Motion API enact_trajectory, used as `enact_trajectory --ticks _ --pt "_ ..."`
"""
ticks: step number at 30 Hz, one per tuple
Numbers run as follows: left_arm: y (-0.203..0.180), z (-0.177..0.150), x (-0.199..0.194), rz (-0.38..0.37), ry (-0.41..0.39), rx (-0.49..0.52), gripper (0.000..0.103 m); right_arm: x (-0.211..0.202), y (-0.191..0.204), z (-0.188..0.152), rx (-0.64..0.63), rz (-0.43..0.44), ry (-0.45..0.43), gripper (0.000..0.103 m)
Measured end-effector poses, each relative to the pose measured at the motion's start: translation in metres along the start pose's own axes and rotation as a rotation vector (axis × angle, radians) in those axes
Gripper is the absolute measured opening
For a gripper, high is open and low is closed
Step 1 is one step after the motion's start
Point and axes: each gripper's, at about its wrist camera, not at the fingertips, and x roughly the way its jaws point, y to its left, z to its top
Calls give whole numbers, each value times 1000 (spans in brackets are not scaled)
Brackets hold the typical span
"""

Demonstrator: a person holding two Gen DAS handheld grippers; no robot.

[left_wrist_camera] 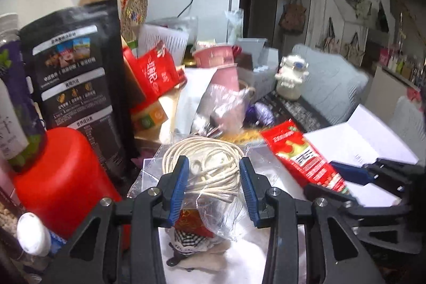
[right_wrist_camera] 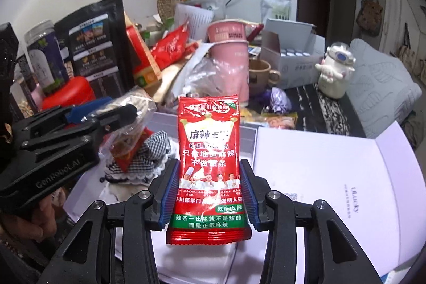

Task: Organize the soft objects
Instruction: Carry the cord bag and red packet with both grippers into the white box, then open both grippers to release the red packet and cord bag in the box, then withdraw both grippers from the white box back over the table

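Fingers (right_wrist_camera: 170,193) of right gripper (right_wrist_camera: 209,194): pinching red snack packet (right_wrist_camera: 209,151) at both side edges, held upright above white box lid (right_wrist_camera: 319,177). Long axis vertical, printed face toward camera, crimped bottom seal lowest. Left gripper (left_wrist_camera: 214,185): pads pressed against clear bag (left_wrist_camera: 213,204) holding coiled cream cord (left_wrist_camera: 205,161), above checked cloth (left_wrist_camera: 190,240).

Risks, judged: packet slick and air-filled, likely to squirt out or buckle under squeeze; film bag liable to slip or tear, spilling cord; red canister (left_wrist_camera: 64,182) and black pouch (left_wrist_camera: 77,65) near, easily knocked.
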Motion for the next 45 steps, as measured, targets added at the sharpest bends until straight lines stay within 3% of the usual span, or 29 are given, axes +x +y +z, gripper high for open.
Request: enact_trajectory --ticks 4,14,21,28,30,32,45 --pt "2 -5 14 -13 45 0 39 10 -4 -3 21 2 25 44" --pt "-6 -10 22 -24 67 47 39 33 -9 -12 38 -22 82 44" --pt "-12 -9 24 15 74 79 41 36 -9 -12 37 -15 113 46" --pt "-12 -6 24 24 102 54 51 21 -11 -7 28 -26 93 50" --pt "-11 -5 22 38 109 44 71 14 -12 -6 33 -30 78 50" --pt "-10 -5 18 45 104 32 78 5 -12 -6 33 -38 62 50" --pt "-11 6 -33 -1 35 1 78 -49 3 -11 28 -86 -5 50"
